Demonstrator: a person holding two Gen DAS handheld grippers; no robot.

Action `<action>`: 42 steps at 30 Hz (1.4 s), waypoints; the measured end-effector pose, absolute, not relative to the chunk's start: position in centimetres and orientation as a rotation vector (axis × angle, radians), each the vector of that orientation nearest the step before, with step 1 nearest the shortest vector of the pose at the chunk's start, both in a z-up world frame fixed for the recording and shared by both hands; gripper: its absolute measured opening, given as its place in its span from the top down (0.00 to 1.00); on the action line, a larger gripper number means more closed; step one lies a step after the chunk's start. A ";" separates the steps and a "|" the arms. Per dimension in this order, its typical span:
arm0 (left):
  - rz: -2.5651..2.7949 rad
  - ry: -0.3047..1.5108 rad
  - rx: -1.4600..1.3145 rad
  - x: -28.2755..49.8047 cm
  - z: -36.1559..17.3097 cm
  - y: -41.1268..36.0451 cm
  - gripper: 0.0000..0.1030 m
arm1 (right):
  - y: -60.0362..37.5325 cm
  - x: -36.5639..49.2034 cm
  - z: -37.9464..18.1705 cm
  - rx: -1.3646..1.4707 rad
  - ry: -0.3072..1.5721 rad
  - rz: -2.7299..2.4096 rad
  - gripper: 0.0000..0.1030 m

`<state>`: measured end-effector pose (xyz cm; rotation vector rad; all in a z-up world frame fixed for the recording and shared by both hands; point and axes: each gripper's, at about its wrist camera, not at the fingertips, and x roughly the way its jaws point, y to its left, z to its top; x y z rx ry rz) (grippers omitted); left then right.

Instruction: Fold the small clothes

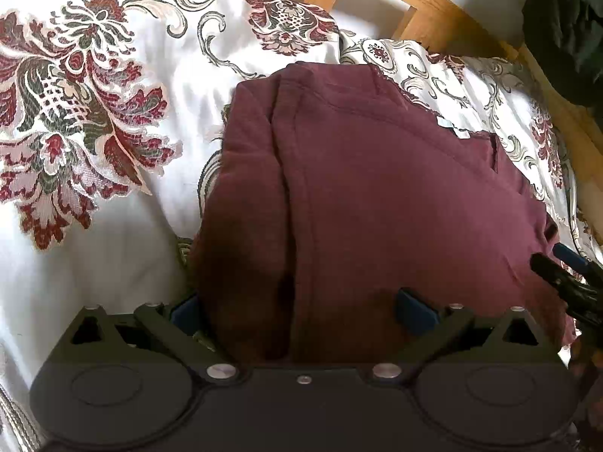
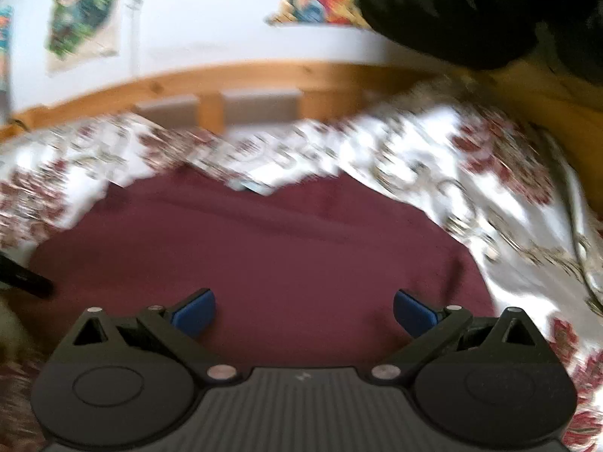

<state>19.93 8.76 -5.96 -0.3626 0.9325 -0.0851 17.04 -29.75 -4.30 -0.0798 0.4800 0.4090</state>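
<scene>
A folded maroon garment (image 1: pixel 377 196) lies on the floral bedspread (image 1: pixel 86 113), with a small white label (image 1: pixel 452 128) near its far edge. My left gripper (image 1: pixel 301 312) is open, its blue pads spread wide at the garment's near edge; the left pad is partly hidden by the cloth. My right gripper (image 2: pixel 303 312) is open and empty just above the same garment (image 2: pixel 264 248). Its view is blurred. The right gripper's tip also shows at the right edge of the left wrist view (image 1: pixel 565 275).
A wooden bed frame (image 1: pixel 433 11) runs along the far side of the bedspread. A dark bundle of fabric (image 1: pixel 565 26) sits at the upper right. Colourful pictures (image 2: pixel 83 11) hang on the white wall behind.
</scene>
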 end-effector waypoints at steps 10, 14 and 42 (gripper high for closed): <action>-0.068 0.913 -0.351 19.8 -6.1 8.5 0.01 | -26.1 15.9 -6.5 -0.231 0.560 0.521 0.00; -0.053 0.920 -0.368 20.2 -6.0 8.6 0.01 | -26.4 16.3 -7.0 -0.196 0.586 0.528 0.00; -0.020 0.833 -0.281 20.0 -3.5 8.6 0.72 | -26.7 16.6 -7.5 -0.164 0.593 0.536 0.01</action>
